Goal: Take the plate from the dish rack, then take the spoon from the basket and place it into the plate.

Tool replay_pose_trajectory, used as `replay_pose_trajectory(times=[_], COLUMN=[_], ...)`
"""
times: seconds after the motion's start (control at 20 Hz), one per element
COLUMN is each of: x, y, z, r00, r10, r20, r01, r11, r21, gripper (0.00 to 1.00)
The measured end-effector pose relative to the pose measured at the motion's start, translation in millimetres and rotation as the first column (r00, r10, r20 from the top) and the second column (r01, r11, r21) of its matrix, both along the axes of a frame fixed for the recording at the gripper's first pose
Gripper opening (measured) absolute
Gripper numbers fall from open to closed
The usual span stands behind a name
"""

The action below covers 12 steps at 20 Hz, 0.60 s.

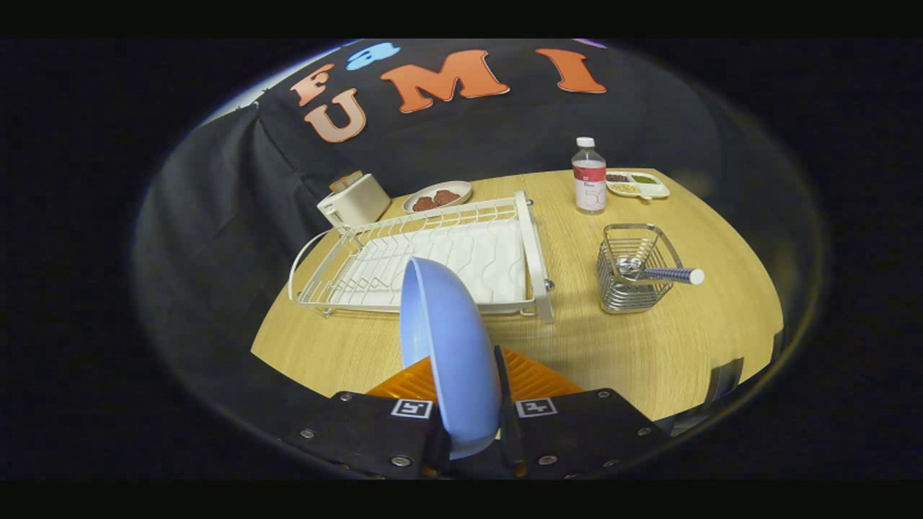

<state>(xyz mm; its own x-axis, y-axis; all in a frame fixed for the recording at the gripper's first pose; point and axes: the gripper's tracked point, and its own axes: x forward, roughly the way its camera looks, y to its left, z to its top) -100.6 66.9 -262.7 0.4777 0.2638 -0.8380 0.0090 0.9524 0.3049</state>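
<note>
A light blue plate (447, 353) stands on edge between my two fingers, and my gripper (469, 389) is shut on its rim. It is held above the wooden table (649, 353), in front of the white wire dish rack (433, 263), which holds no dishes. To the right of the rack stands a wire basket (634, 277). A spoon (667, 274) lies across the basket's top, its handle sticking out to the right.
Beyond the rack sit a white toaster (355, 200) and an oval dish of brown food (437, 197). A clear bottle with a red label (589, 176) and a divided snack tray (637, 184) stand at the far right. Black cloth walls surround the table.
</note>
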Motion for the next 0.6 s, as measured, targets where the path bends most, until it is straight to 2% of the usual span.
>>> replay_pose_trajectory(times=[0.35, 0.6], x=[-12.6, -14.2], y=[-0.4, 0.8], z=[-27.5, -33.3], r00=[0.999, 0.999], r10=[-0.021, -0.033], r20=[-0.046, -0.028], r01=[0.022, 0.035], r11=[0.999, 0.996], r21=[0.035, 0.08], gripper=[0.28, 0.28])
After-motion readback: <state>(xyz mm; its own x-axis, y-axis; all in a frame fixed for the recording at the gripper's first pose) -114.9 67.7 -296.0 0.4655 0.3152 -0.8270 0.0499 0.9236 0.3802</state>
